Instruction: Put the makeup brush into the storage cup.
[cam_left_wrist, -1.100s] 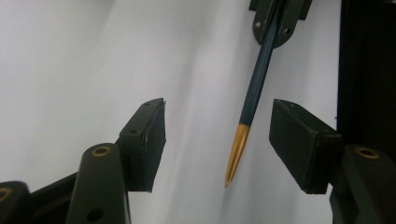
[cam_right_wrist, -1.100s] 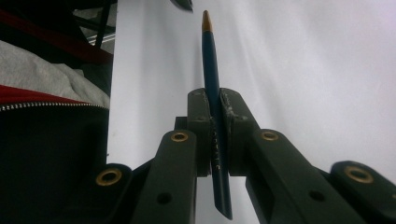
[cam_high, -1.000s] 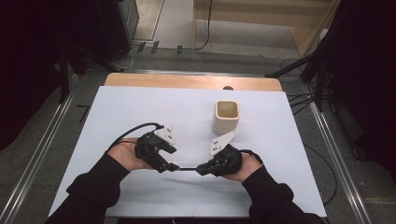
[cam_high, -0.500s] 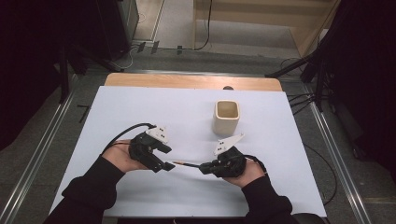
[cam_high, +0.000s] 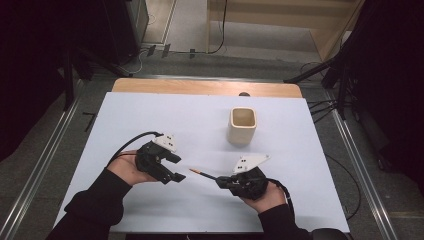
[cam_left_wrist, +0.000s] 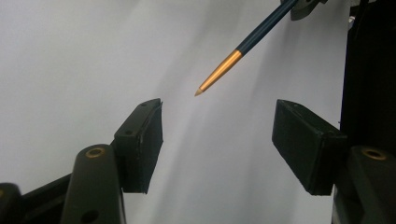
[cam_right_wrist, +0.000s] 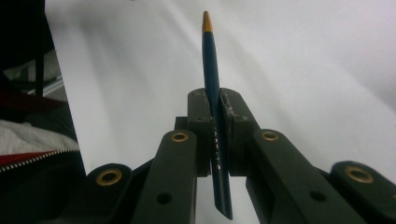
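Right gripper apparently grips pen; cup beyond.

A: What can't be made out here?

B: In the left gripper view the pen runs off the top edge, so its far end is cut off. In the right gripper view its middle is hidden between the jaws of the right hand-held gripper.

A: And from above?

B: The cup (cream-coloured) hides its own bottom; the pen's markings are too small to tell.
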